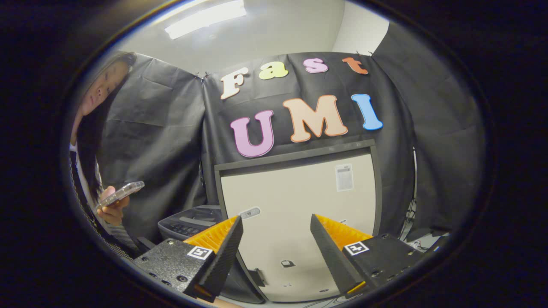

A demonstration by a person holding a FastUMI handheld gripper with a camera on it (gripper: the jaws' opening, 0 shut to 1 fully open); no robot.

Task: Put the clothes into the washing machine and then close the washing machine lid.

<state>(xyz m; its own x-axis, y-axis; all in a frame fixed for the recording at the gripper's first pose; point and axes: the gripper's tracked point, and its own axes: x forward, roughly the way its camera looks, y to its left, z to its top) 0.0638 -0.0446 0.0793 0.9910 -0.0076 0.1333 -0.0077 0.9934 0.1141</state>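
The washing machine's lid (pixel 295 205) stands raised upright just beyond my fingers, a pale panel in a dark frame with a small label near its upper right. Left of the lid, part of the machine's dark control panel (pixel 188 224) with buttons shows behind the left finger. My gripper (pixel 276 229) is open, its two fingers spread wide with nothing between them, and it points at the lid's inner face. No clothes are in sight, and the drum opening is hidden below the fingers.
A person stands close on the left, holding a phone (pixel 122 192) in one hand beside the machine. Black cloth walls close the booth behind and to both sides. Some cables lie low on the right (pixel 421 244).
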